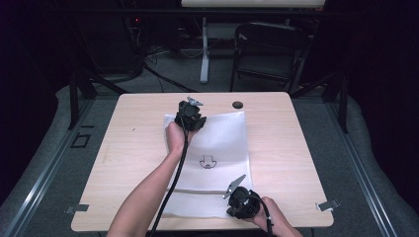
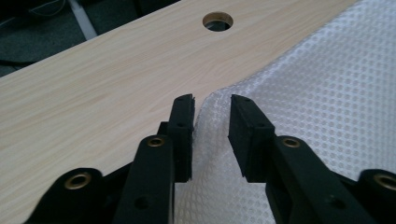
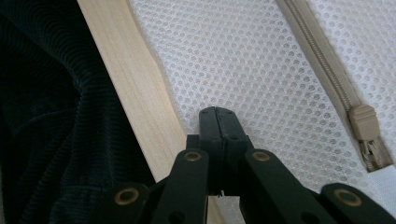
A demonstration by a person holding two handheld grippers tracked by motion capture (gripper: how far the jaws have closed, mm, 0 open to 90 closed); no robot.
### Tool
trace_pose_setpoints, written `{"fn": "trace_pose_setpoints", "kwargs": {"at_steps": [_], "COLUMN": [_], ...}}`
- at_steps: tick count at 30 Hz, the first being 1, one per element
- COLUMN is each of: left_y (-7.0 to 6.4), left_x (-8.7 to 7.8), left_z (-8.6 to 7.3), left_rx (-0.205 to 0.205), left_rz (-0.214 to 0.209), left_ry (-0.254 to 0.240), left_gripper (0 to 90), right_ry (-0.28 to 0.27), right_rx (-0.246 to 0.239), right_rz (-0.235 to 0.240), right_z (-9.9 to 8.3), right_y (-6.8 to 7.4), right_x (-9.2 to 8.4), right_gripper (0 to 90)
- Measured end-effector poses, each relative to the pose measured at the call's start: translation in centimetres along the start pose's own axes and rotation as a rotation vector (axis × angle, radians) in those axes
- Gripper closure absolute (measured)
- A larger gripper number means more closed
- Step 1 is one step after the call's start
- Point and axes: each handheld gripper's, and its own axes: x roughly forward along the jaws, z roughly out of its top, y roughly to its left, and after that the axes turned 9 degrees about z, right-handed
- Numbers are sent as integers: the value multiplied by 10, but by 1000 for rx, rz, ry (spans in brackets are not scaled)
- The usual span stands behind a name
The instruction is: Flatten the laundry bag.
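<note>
**Mia:** What did we see on the desk (image 1: 128,143)?

**Ben:** We saw a white mesh laundry bag (image 1: 222,143) lying flat in the middle of the light wooden desk. It had a small dark drawing (image 1: 207,162) printed on it, and a beige zipper (image 3: 322,70) ran across it near our side. The zipper's pull (image 3: 363,122) sat close to the bag's edge.

**Mia:** Where was the left gripper (image 1: 189,116)?

**Ben:** It was at the far left corner of the bag. From the left gripper view we saw its jaws a little way apart, with the bag's corner (image 2: 211,100) sitting up between them. The jaws were not pressing on the mesh. One pad (image 2: 183,122) was just beside the corner's edge.

**Mia:** And the right gripper (image 1: 241,201)?

**Ben:** It was at the near edge of the bag, close to us. In the right gripper view its jaws were shut tight together, right at the bag's edge where the mesh met the wood. We could not tell for sure if a bit of mesh was pinched in there.

**Mia:** What else was there?

**Ben:** We saw a small round hole (image 1: 238,104) in the desk, past the bag's far right corner. A dark folding chair (image 1: 267,52) stood on the floor behind the desk. A dark ribbed sleeve (image 3: 51,121) showed beside the desk's edge in the right gripper view.
</note>
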Motion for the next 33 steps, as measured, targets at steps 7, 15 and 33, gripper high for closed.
{"fn": "trace_pose_setpoints", "kwargs": {"at_steps": [7, 15, 33], "left_y": [-1, -9, -29], "left_x": [-3, -15, -55], "left_z": [1, -11, -57], "left_rx": [-12, 7, 42], "left_rz": [-33, -90, -207], "left_ry": [19, 20, -1], "left_gripper": [472, 293, 96], "right_ry": [-13, -38, -200], "right_rx": [10, 19, 97], "right_rz": [11, 31, -15], "right_z": [0, 3, -7], "right_y": [-1, 1, -12], "right_x": [0, -6, -45], "right_gripper": [887, 600, 79]}}
